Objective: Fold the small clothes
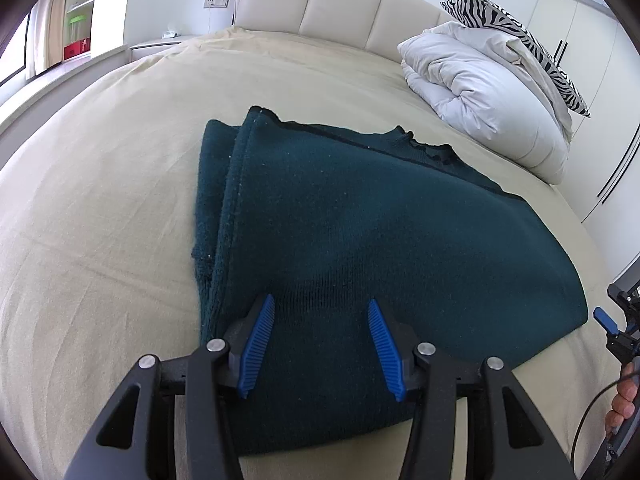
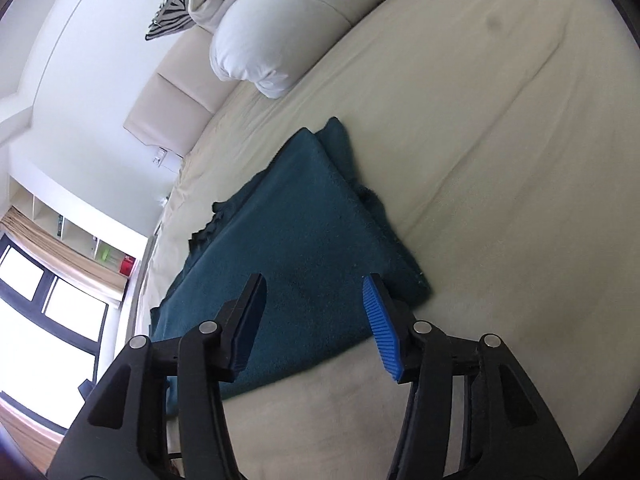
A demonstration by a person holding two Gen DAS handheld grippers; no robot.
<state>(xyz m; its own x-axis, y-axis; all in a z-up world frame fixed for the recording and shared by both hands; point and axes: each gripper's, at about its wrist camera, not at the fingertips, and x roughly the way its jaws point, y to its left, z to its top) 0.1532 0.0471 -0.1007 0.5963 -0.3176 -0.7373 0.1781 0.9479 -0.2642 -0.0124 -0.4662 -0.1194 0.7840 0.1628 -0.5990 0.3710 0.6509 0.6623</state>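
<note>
Both the left claw [image 1: 320,312] and right claw [image 2: 316,292] gape wide and empty over the folded teal garment [image 1: 360,232] mid-frame, so a shallow pinch may drag only the top layer, undoing the fold on the bed [image 1: 100,200].

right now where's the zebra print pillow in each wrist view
Left wrist: zebra pillow at upper right, atop the white duvet.
Right wrist: zebra pillow at upper left, beside the duvet.
Shared landmark: the teal garment lying mid-frame on the bed.
</note>
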